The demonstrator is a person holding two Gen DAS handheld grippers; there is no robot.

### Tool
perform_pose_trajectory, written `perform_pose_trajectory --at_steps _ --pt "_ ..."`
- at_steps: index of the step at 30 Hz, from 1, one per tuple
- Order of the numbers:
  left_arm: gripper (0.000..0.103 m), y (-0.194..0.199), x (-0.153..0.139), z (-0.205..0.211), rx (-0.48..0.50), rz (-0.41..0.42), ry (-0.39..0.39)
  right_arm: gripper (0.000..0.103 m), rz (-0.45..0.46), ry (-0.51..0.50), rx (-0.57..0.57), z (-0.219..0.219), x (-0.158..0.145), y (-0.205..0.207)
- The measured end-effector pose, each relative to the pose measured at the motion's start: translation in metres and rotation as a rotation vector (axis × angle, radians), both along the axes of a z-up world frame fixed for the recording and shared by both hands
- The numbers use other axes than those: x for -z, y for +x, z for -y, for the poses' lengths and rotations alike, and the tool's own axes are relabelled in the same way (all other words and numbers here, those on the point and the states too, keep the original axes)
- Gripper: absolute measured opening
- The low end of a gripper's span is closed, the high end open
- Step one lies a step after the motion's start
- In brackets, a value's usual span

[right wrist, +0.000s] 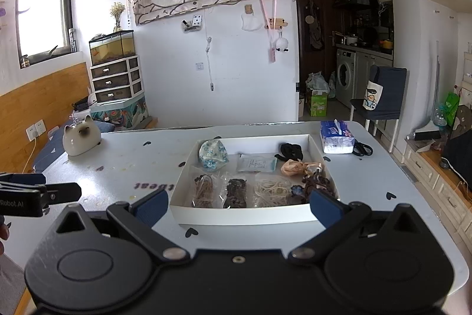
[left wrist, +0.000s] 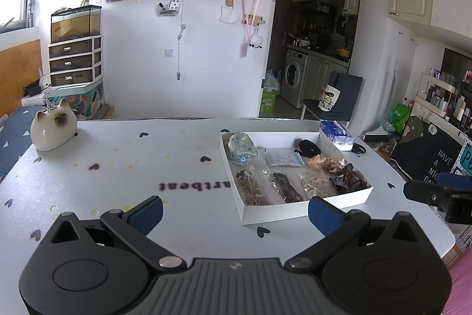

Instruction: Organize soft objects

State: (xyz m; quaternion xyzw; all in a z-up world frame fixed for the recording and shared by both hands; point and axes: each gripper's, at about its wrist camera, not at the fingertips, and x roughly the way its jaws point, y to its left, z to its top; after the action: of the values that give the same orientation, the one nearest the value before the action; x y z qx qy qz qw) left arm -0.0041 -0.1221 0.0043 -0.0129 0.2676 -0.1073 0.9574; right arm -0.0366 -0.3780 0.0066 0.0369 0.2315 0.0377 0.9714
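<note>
Hovering over the worktop (left wrist: 177,161), left gripper (left wrist: 234,216) and right gripper (right wrist: 236,207) both holding jaws wide apart, empty, white box (right wrist: 244,216) of hair ties (right wrist: 271,188) sitting just ahead, cat figurine (left wrist: 53,130) resting far left.

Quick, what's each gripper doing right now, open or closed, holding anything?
Left gripper: open, holding nothing.
Right gripper: open, holding nothing.
</note>
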Motion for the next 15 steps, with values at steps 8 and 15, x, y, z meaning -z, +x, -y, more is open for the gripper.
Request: perform_pose_trajectory --at_steps 8,15 --pt "0.103 -0.0006 -0.0007 0.0009 -0.002 0.0 0.002 0.103 0.001 0.001 0.001 0.0005 -0.0007 -0.0006" --pt "0.103 -0.0006 -0.0016 0.0007 -0.004 0.0 0.002 0.103 0.004 0.003 0.003 0.0025 -0.0037 -0.0025"
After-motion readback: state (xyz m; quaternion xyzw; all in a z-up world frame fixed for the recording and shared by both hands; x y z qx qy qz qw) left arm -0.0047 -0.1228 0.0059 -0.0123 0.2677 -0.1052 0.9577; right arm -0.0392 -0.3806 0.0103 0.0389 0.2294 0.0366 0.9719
